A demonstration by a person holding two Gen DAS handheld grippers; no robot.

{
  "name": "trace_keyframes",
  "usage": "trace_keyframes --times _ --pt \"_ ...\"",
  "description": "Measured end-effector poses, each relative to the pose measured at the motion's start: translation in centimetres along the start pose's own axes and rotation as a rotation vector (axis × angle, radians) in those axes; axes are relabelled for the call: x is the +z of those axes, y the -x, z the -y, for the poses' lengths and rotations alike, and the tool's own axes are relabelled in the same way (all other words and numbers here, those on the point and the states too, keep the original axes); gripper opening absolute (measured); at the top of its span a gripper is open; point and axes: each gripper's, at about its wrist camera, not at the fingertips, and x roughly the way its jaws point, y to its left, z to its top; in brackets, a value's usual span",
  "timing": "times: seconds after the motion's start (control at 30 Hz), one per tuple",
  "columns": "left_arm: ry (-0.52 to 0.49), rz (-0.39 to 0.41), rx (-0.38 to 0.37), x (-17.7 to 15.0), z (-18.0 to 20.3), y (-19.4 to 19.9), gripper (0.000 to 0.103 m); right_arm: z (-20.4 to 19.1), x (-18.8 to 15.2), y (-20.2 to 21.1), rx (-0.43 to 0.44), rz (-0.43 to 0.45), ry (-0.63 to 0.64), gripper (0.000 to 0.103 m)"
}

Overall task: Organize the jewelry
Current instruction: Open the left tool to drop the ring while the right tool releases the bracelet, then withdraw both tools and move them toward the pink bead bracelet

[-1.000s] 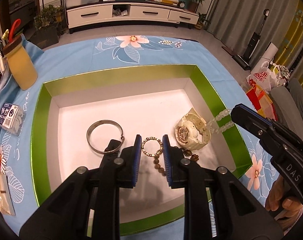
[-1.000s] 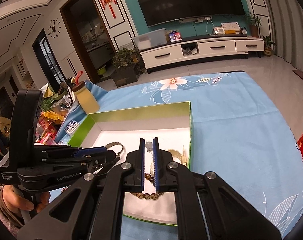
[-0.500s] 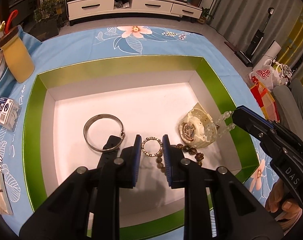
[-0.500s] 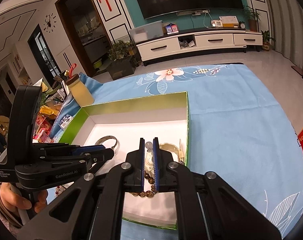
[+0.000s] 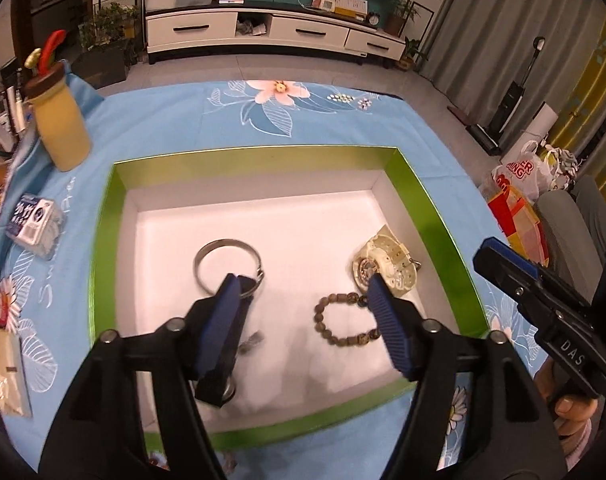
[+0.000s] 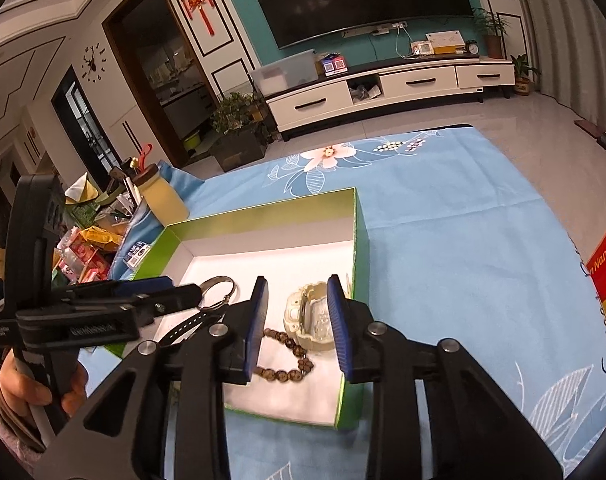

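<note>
A green box (image 5: 103, 240) with a white floor holds the jewelry. Inside lie a silver bangle (image 5: 227, 266), a cream watch (image 5: 385, 266), a brown bead bracelet (image 5: 339, 326) and a black strap under my left finger. My left gripper (image 5: 303, 320) is open and empty, low over the box floor between bangle and beads. My right gripper (image 6: 299, 328) is open and empty above the box's right side, over the watch (image 6: 309, 316) and the beads (image 6: 283, 356). The clear bead bracelet rests on the watch.
The box (image 6: 359, 240) sits on a blue floral cloth (image 5: 163, 120). A yellow jar (image 5: 61, 124) and a small packet (image 5: 35, 220) stand at the left. Shopping bags (image 5: 519, 184) lie off the table's right edge.
Both grippers have opened from shut. The left one let go of the small beaded ring, and the right one let the clear bead bracelet drop onto the watch.
</note>
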Motion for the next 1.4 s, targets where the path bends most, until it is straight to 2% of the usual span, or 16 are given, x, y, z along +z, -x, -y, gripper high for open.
trace_keyframes --times 0.1,0.2,0.5,0.6,0.77,0.9,1.1,1.4 --pt "0.021 0.014 -0.003 -0.7 -0.8 1.8 0.081 0.1 -0.7 1.3 -0.001 0.008 -0.010 0.043" --pt "0.041 0.015 0.001 -1.9 -1.9 3.1 0.086 0.4 -1.5 2.6 0.005 0.013 -0.016 0.044" --pt "0.078 0.038 0.039 -7.1 -4.1 7.1 0.086 -0.2 -4.1 6.0 0.041 0.008 0.002 0.045" --pt "0.093 0.017 0.043 -9.2 -4.2 7.3 0.086 -1.0 -5.2 6.5 0.069 -0.011 0.017 0.045" --pt "0.096 -0.024 0.049 -12.2 -3.4 6.9 0.086 -2.6 -7.2 5.7 0.117 -0.073 0.040 0.045" --pt "0.113 -0.026 0.039 -14.0 -3.5 7.3 0.086 -4.7 -8.3 4.7 0.135 -0.121 0.069 0.045" --pt "0.139 -0.024 0.036 -15.5 -3.9 8.1 0.086 -7.5 -9.3 4.8 0.162 -0.145 0.134 0.045" --pt "0.140 -0.030 0.026 -16.2 -4.0 8.2 0.086 -8.3 -10.1 5.0 0.164 -0.162 0.147 0.045"
